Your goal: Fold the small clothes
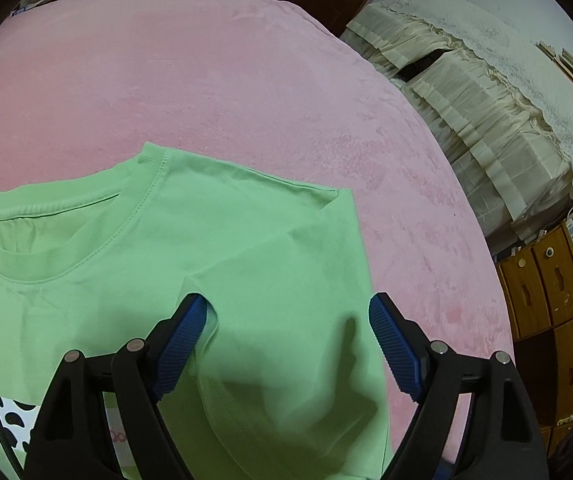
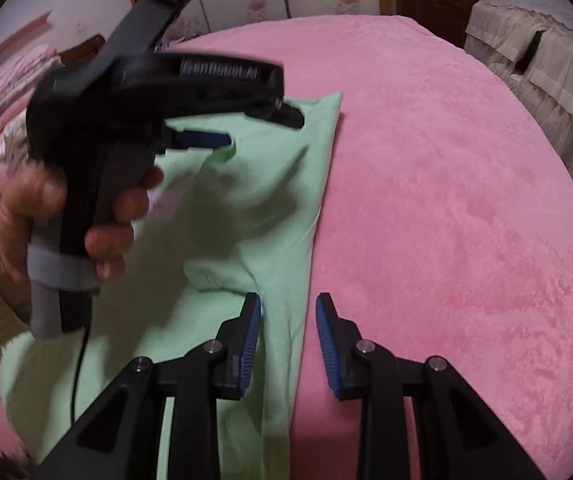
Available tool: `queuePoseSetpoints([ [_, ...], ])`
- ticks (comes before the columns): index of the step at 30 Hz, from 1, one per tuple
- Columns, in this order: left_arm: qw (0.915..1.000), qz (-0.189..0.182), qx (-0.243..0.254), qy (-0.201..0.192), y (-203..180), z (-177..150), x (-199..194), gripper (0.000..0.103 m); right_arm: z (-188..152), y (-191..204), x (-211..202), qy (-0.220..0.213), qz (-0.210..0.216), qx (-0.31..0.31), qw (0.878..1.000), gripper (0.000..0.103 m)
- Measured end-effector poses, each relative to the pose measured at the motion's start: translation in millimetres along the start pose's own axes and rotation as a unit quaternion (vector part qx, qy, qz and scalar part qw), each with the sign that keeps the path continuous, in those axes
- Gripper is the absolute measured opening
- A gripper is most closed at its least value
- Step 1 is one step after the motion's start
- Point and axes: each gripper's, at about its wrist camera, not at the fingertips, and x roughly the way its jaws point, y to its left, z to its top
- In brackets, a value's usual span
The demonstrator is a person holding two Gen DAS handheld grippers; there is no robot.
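A light green T-shirt (image 1: pixel 214 240) lies flat on the pink bed cover (image 1: pixel 246 80), its sleeve folded inward over the body. My left gripper (image 1: pixel 288 308) is open, its blue pads spread above the folded sleeve and the shirt's right edge. In the right wrist view the shirt (image 2: pixel 246 208) lies left of centre, and my right gripper (image 2: pixel 288 308) is open over the shirt's right folded edge. The left gripper (image 2: pixel 222 124) shows there too, held in a hand above the upper part of the shirt.
The pink cover (image 2: pixel 446 200) stretches to the right of the shirt. A lace-covered piece of furniture (image 1: pixel 486 92) and a wooden cabinet (image 1: pixel 546 300) stand beyond the bed's right edge. Folded pink bedding (image 2: pixel 2 120) lies at the left.
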Motion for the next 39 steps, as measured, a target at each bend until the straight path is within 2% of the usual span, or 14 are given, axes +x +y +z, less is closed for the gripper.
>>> queuePoseSetpoints([
  [4,1.0000,-0.004,-0.005,-0.002,-1.3,-2.0,-0.5,0.082,-4.2,0.7,7.0,0.009,0.004,-0.001,1.000,0.029],
  [7,1.0000,-0.008,-0.004,-0.002,-5.1,-1.2,-0.2,0.082,-3.5,6.4,0.3,-0.004,0.017,-0.004,1.000,0.029],
  [11,0.9998,-0.016,-0.009,-0.002,-7.8,1.5,-2.0,0.082,-4.4,24.1,6.4,0.002,-0.033,-0.046,0.998,0.029],
  [14,0.9997,-0.021,-0.015,-0.003,-7.8,1.1,-1.5,0.082,-3.4,28.5,15.5,0.008,-0.062,-0.055,0.997,0.029],
  [20,0.9992,-0.034,-0.022,-0.005,-5.6,0.1,-3.0,0.082,-6.4,9.5,8.6,-0.023,-0.083,0.002,0.996,0.029],
  [26,0.9990,-0.038,-0.024,0.000,-0.2,2.3,-4.4,0.082,-19.6,-10.2,1.5,-0.026,-0.069,0.051,0.996,0.029],
  [34,0.9979,-0.059,-0.015,0.021,2.3,17.4,-16.1,0.082,-16.4,-17.5,-5.1,-0.030,-0.055,0.044,0.997,0.029],
  [39,0.9963,-0.074,0.005,0.043,-7.3,10.5,-15.3,0.082,-14.8,-22.6,-7.0,-0.036,-0.043,0.042,0.997,0.029],
])
